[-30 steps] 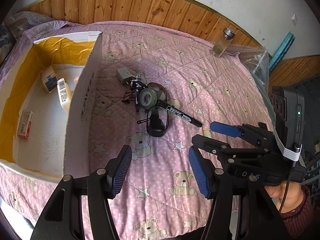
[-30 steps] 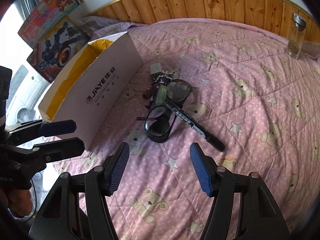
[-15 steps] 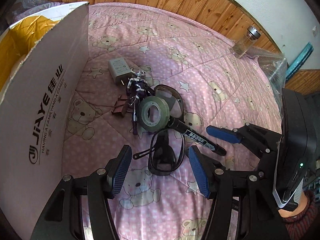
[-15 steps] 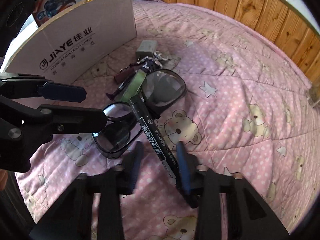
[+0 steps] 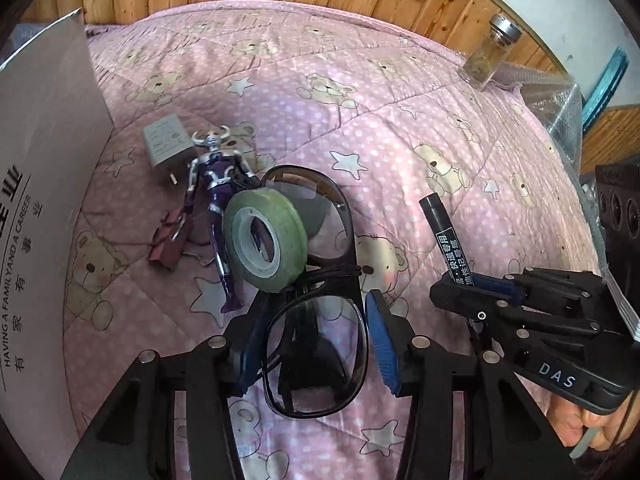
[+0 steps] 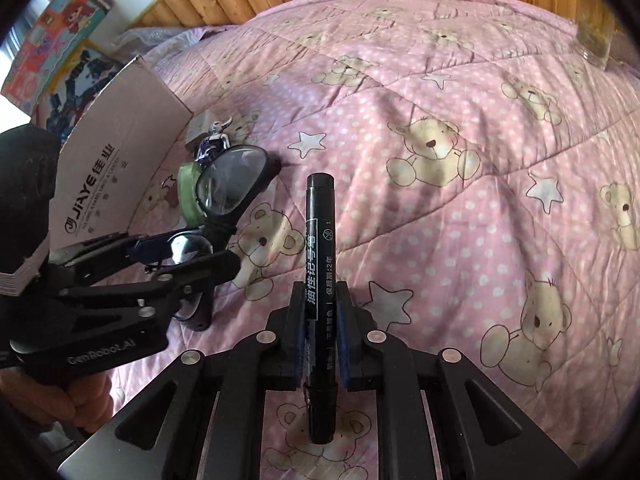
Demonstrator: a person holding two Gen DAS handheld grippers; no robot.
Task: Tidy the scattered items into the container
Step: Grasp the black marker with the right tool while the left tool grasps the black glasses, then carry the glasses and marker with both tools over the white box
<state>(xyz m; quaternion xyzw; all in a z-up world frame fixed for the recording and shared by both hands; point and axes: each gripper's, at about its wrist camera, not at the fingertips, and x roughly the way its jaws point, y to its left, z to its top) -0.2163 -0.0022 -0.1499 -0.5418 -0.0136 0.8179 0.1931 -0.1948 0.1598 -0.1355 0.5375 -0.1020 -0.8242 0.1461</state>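
Observation:
Black glasses (image 5: 320,360) lie on the pink quilt, and my left gripper (image 5: 314,320) is shut on their near lens, one pad at each side of the rim. A green tape roll (image 5: 264,240) leans on the far lens, beside a purple action figure (image 5: 218,184), a grey charger (image 5: 166,148) and a small dark red piece (image 5: 168,244). My right gripper (image 6: 320,292) is shut on a black marker (image 6: 320,240), which points forward above the quilt. The left wrist view shows that marker (image 5: 448,240) right of the glasses. The cardboard box (image 5: 44,184) stands at the left.
A glass jar (image 5: 492,56) stands at the far right of the bed by the wooden wall. Bubble wrap (image 5: 560,104) lies at the right edge. Colourful toy boxes (image 6: 52,32) stand behind the cardboard box. A hand (image 6: 60,396) holds the left gripper.
My right gripper shut on the marker and lifted it off the pile. My left gripper moved forward over the near lens and its jaws narrowed onto the rim.

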